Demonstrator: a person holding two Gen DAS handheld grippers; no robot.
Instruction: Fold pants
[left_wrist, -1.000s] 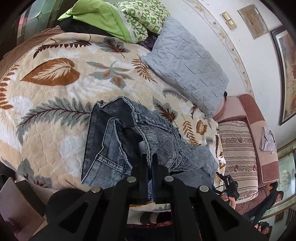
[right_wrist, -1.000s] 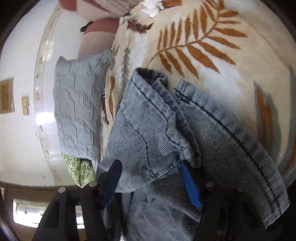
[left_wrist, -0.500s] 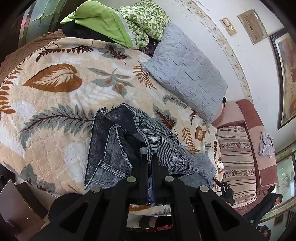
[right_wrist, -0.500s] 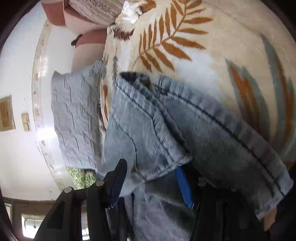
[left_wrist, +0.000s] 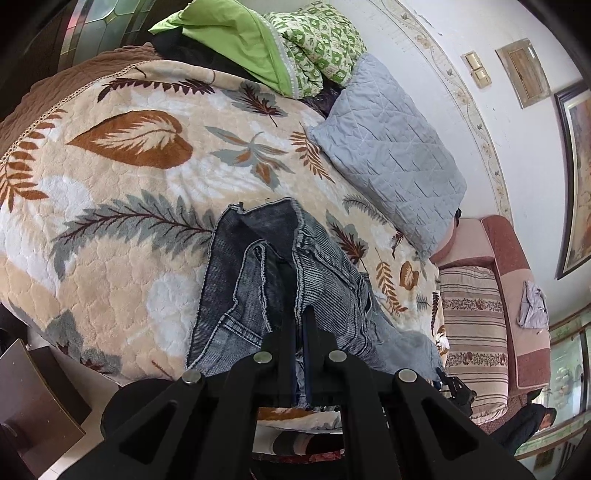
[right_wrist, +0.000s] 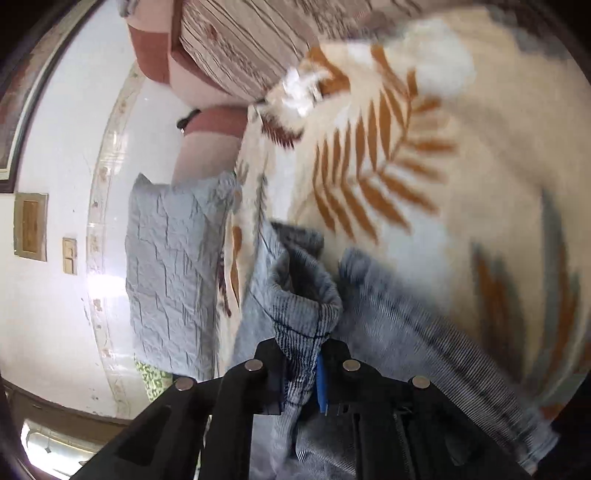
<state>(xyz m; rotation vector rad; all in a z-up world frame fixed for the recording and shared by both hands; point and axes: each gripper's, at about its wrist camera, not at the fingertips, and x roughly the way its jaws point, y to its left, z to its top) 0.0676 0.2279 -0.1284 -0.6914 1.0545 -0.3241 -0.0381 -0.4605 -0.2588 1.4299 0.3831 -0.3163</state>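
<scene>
Left wrist view: left claw (left_wrist: 299, 332) clamps the jeans (left_wrist: 258, 273), bunched at the bed's (left_wrist: 110, 229) near edge. Right wrist view: right claw (right_wrist: 301, 373) pinches a denim fold. Advisable: lift both evenly, keeping edges aligned.

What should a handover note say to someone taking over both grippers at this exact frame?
Left gripper: shut on the grey-blue washed denim pants, pinching a fabric edge.
Right gripper: shut on a bunched fold of the same pants.
The pants lie crumpled, partly doubled over, at the near edge of the cream leaf-print blanket; a grey quilted pillow lies beyond them.
Done: both ends gripped.
Left: lay the pants flat and make the folds. The right view is blurred, so details there are uncertain.
</scene>
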